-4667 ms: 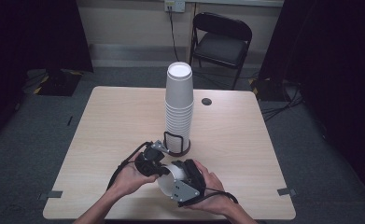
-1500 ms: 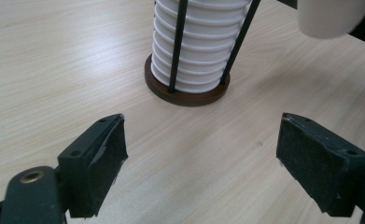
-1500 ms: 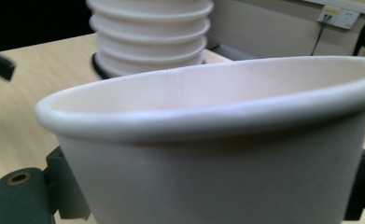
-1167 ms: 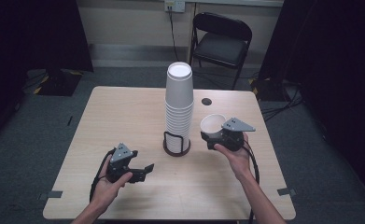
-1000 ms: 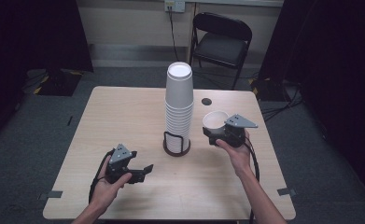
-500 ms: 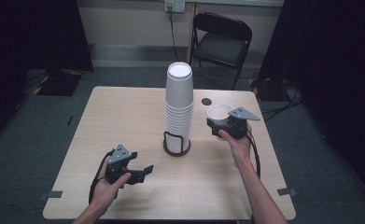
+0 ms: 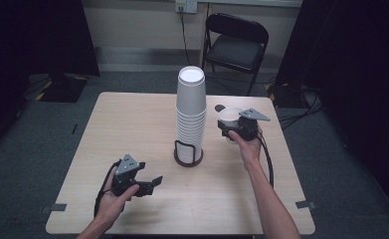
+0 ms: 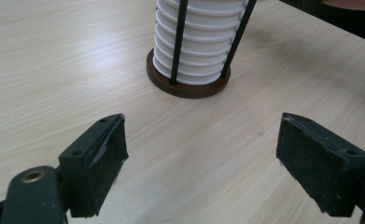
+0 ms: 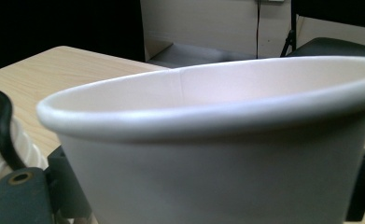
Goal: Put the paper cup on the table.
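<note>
A tall stack of white paper cups stands upside down in a black wire holder on a round brown base at the table's middle; its lower cups and base appear ahead in the left gripper view. My right gripper is shut on a single white paper cup, mouth up, right of the stack; that cup sits close in the right gripper view. Near the front left, my left gripper stands open and holds nothing, its pads wide apart above bare wood.
A small dark round object lies on the light wooden table behind the held cup. A black folding chair stands beyond the far edge. Strips of tape mark the table's front corners.
My right gripper has carried the single cup away from the front of the table to the right of the stack and farther back. The left gripper has drawn apart to the front left, open.
</note>
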A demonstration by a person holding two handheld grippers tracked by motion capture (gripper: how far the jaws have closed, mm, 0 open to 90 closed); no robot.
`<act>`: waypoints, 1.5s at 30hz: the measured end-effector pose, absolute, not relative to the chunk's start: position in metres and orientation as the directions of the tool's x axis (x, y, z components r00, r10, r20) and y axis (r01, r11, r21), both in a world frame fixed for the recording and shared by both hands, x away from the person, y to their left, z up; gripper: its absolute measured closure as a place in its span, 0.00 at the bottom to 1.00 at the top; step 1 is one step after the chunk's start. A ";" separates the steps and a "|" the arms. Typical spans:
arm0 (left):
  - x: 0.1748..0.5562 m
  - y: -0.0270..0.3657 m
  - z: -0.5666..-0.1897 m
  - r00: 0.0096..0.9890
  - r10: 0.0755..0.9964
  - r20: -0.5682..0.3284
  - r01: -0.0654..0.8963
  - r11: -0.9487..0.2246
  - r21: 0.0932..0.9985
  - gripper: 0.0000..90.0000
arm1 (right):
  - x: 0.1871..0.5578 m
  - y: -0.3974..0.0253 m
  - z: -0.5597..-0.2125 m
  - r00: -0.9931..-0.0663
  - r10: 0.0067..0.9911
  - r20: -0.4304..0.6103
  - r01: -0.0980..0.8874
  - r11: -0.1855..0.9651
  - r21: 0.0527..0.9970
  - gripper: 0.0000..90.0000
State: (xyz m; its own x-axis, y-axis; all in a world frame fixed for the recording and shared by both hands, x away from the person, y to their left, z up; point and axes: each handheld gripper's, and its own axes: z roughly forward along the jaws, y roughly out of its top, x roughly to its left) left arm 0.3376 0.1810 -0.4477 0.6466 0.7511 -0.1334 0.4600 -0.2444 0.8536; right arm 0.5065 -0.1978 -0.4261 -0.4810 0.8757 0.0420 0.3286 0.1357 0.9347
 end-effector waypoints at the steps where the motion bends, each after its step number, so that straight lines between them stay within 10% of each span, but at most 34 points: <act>1: 0.338 0.181 -0.448 0.646 0.751 -0.133 0.460 -0.244 0.854 0.18 | 0.509 -0.197 -0.428 -0.477 0.878 0.045 0.334 0.134 0.933 0.12; 45: 0.341 0.182 -0.451 0.638 0.758 -0.136 0.470 -0.244 0.848 0.18 | 0.510 -0.206 -0.471 -0.472 0.878 0.078 0.425 0.150 0.893 0.12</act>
State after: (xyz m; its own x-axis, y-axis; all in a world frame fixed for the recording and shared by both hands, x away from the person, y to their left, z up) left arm 0.3406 0.1823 -0.4508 0.6384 0.7576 -0.1362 0.4702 -0.2437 0.8482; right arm 0.5102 -0.2062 -0.4711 -0.4722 0.8781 0.0775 0.4253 0.1499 0.8926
